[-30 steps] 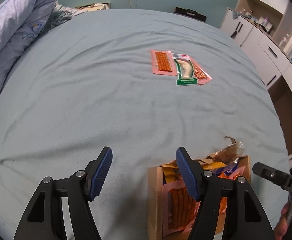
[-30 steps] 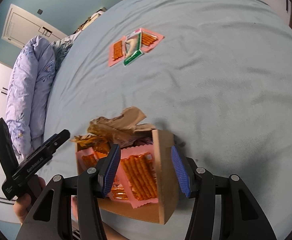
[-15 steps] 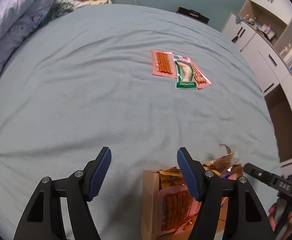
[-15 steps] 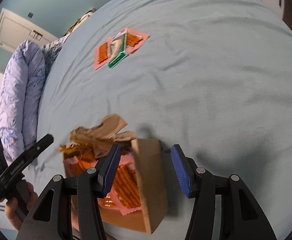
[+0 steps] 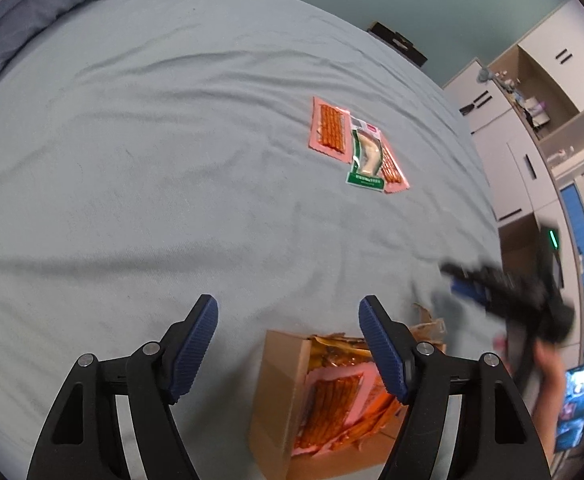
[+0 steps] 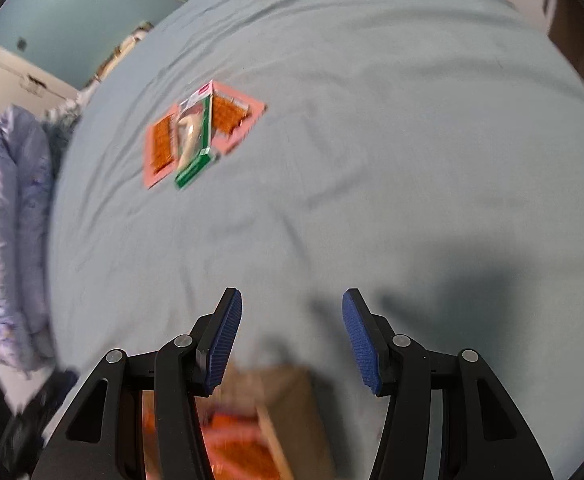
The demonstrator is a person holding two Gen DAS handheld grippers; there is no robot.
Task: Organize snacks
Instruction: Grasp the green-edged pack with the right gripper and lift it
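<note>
Closest in, the left gripper [image 5: 288, 320] hangs over the pale blue bedsheet [image 5: 152, 184] with its jaws spread wide and nothing between them; the gap is more than 1 packet's width, and the blue pads [image 5: 194, 344] touch only air. Just below and to the right of its right finger sits an open cardboard box [image 5: 280, 392], stuffed with pink packets of orange snack sticks [image 5: 332, 404] and some crumpled brown wrapping. The right gripper [image 6: 292, 332] also points down at the sheet, jaws at a middling gap and empty, with the same box [image 6: 288, 400] blurred directly beneath them. From the left wrist view that right gripper [image 5: 488, 288] appears as a dark smear off to the right, a person's hand [image 5: 548, 364] behind it. Well ahead of both grippers, 3 packets lie together on the sheet: 2 pink ones [image 5: 330, 128] and a green-edged one [image 5: 366, 160] overlapping them. Far left, a rumpled lilac duvet [image 6: 8, 216].
</note>
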